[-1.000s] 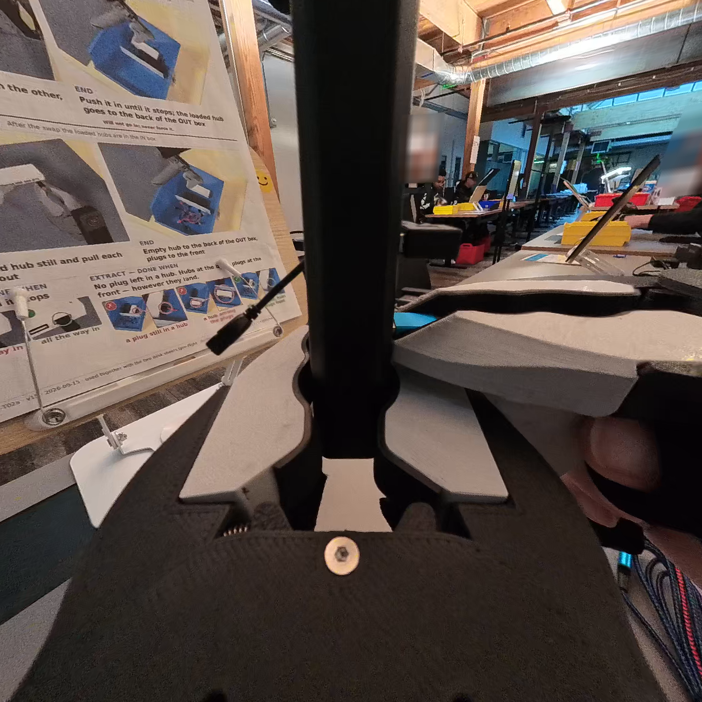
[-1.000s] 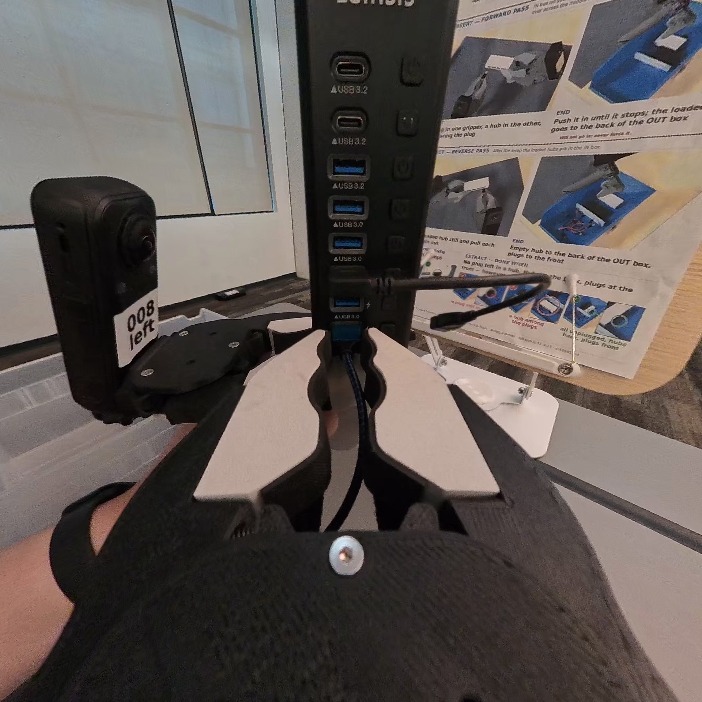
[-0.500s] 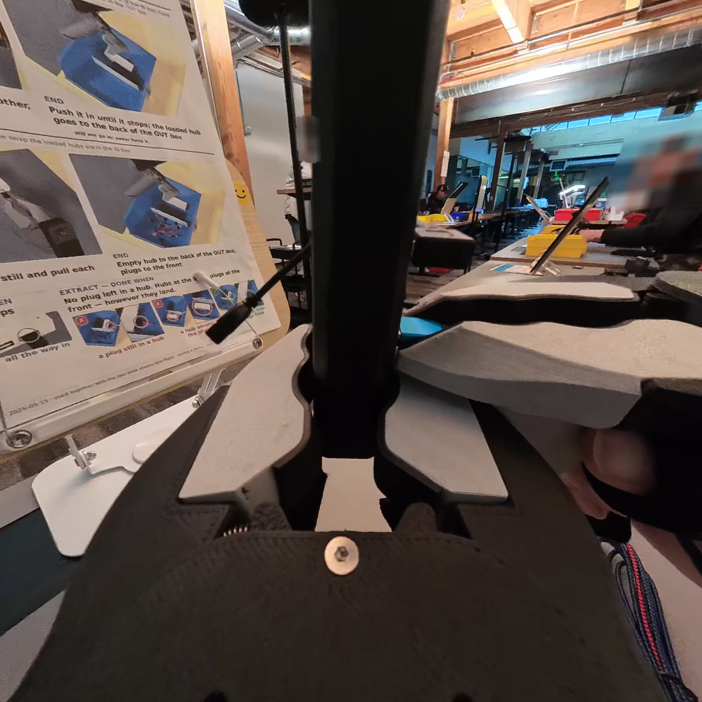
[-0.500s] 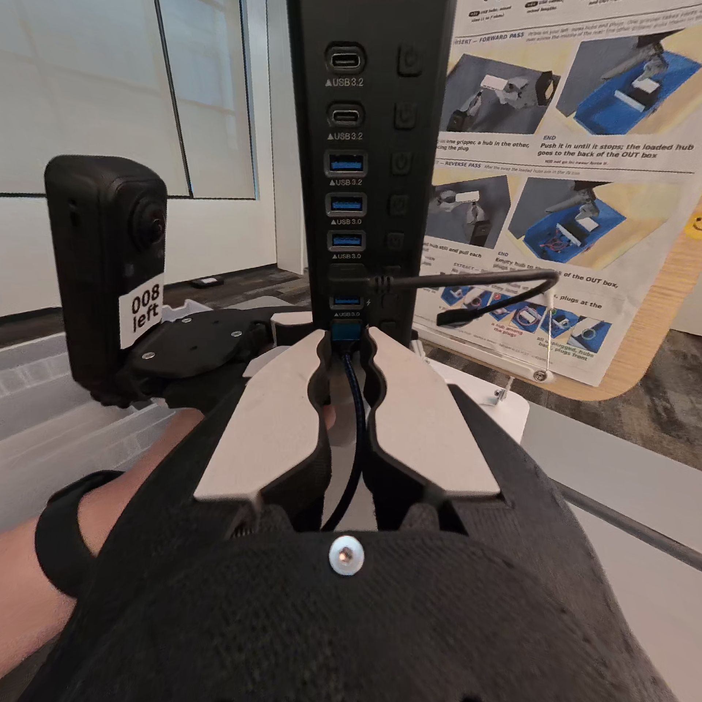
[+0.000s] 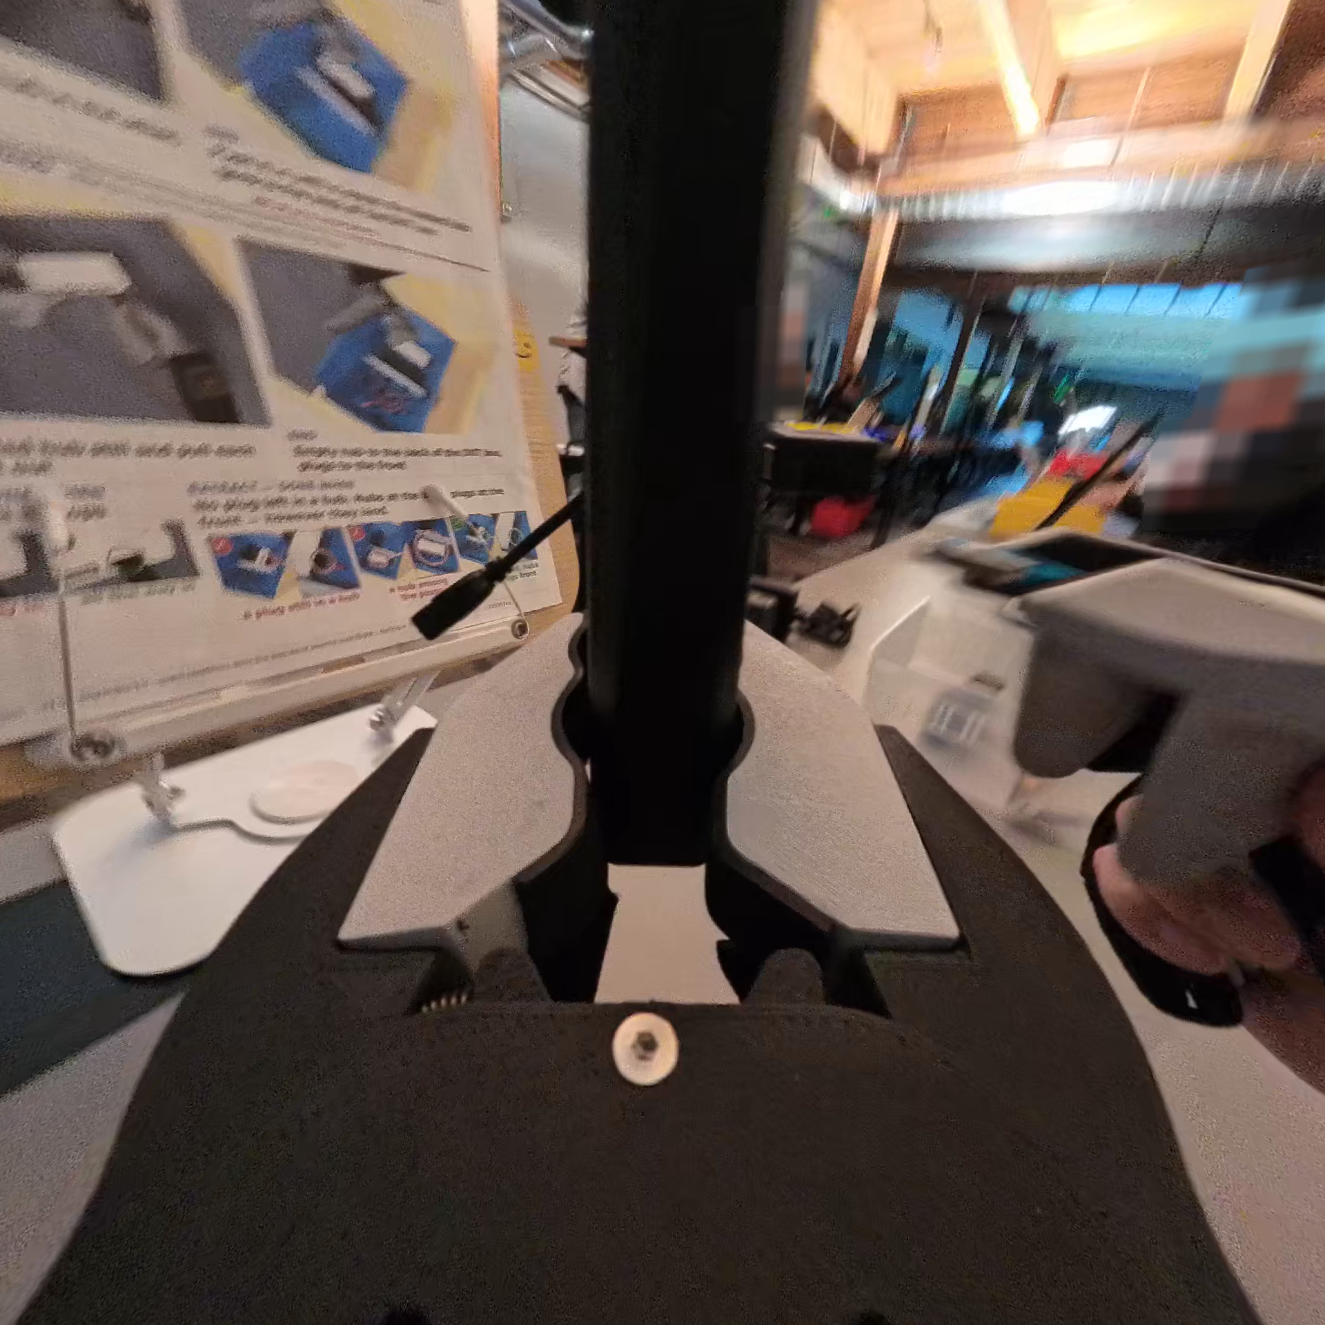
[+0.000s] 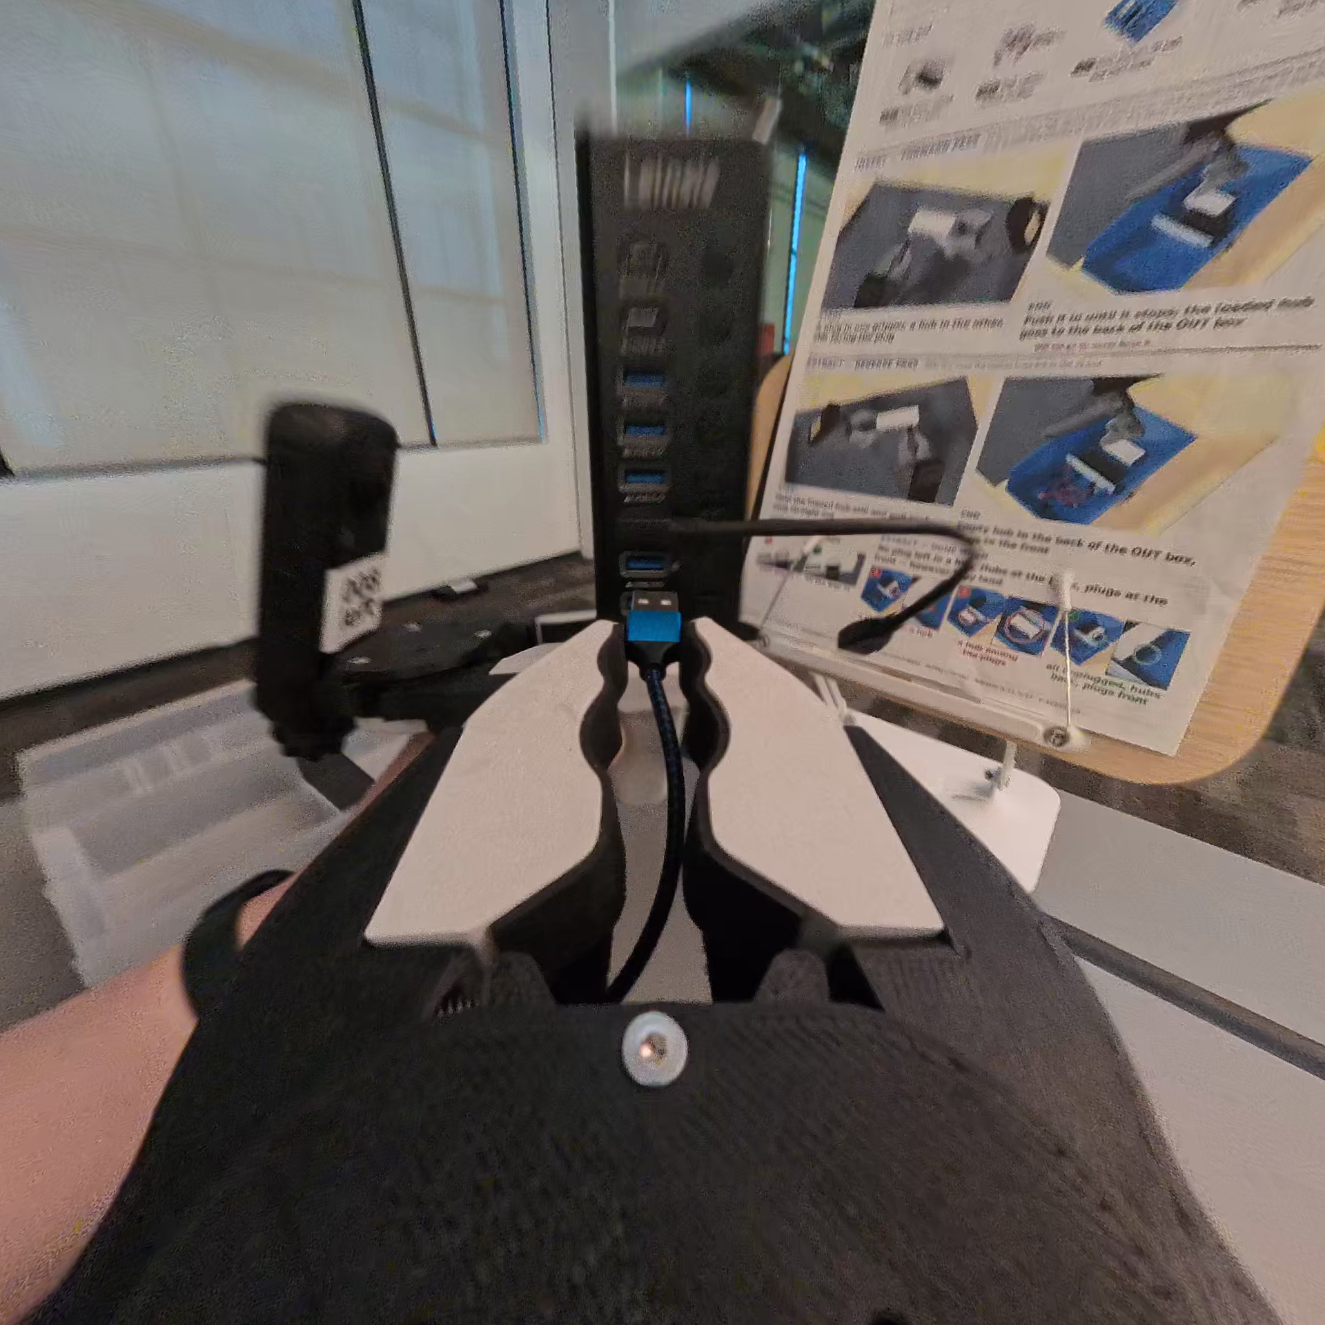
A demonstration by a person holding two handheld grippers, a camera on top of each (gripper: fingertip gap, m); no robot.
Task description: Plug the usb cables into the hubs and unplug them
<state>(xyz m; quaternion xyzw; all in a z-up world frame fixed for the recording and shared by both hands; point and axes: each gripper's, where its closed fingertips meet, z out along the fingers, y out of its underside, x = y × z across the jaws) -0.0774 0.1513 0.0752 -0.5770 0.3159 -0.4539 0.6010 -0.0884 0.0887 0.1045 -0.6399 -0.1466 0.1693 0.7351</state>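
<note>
A tall black USB hub [image 5: 674,358] stands upright in my left gripper [image 5: 659,688], which is shut on its lower end. In the right wrist view the hub [image 6: 674,358] shows its port face. My right gripper [image 6: 652,634] is shut on a blue USB plug [image 6: 652,625] with a braided cable [image 6: 667,760]. The plug's metal tip is out of the hub, just in front of the lowest port. A short black cable [image 6: 896,616] stays plugged into the hub and loops to the right. Its free end also shows in the left wrist view [image 5: 459,609]. My right gripper also shows in the left wrist view [image 5: 1147,681].
A printed instruction board [image 6: 1039,430] on a white stand [image 5: 179,860] stands close behind the hub. A clear plastic bin [image 6: 143,803] lies to the left under the left gripper's camera [image 6: 323,559]. Desks with yellow and red bins [image 5: 1039,509] lie far off. My right fingertips sit around 7 centimeters from my left ones.
My right gripper has pulled back from the hub and the blue plug has come out of the lowest port. Both views are blurred by motion. The left gripper still holds the hub.
</note>
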